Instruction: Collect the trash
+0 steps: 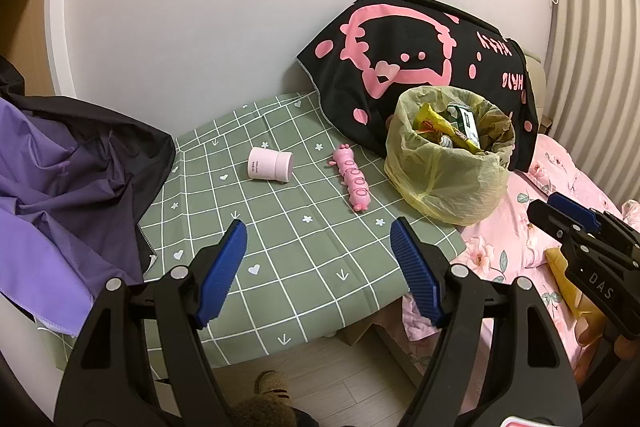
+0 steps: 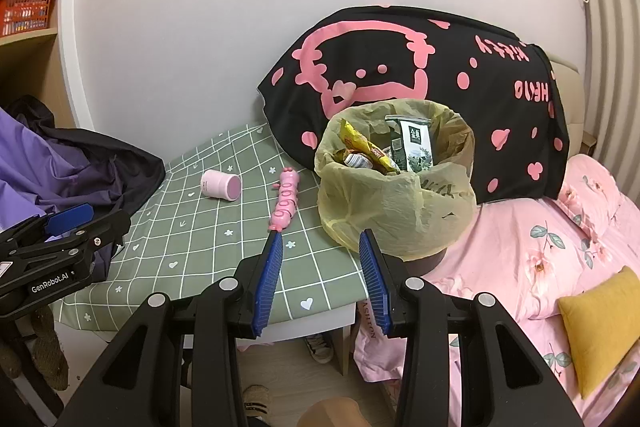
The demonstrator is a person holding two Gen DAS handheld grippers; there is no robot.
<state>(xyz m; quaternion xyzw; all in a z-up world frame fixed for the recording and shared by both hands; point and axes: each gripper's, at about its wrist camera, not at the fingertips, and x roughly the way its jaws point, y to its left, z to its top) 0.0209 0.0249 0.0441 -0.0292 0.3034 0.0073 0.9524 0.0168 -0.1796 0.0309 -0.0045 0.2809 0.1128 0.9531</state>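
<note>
Left claw [image 1: 318, 239]: fingers wide apart, nothing between them, hovering over the near edge of the counter [image 1: 304, 259] with its green checked cloth. Right claw [image 2: 320, 251]: fingers apart, somewhat narrower, also empty, aimed at the bin.

Bin [image 2: 394, 195], lined with a yellowish bag, sits centre-right of the right wrist frame, at the counter's right end next to the bed [image 2: 532, 251]. Wrappers [image 2: 414, 143] and packets already lie inside, close to the rim.

Loose on the cloth, left of the bin: a pink jar [image 1: 270, 163] on its side, and a pink caterpillar toy [image 1: 354, 183] nearer the bin. Neither touches the other.

Judgement: most trash appears collected; this looks like a pause between picks. Whether the jar counts as trash is unclear. If so, the left claw is better placed; it must reach forward, straddle the jar's round body, and close.
</note>
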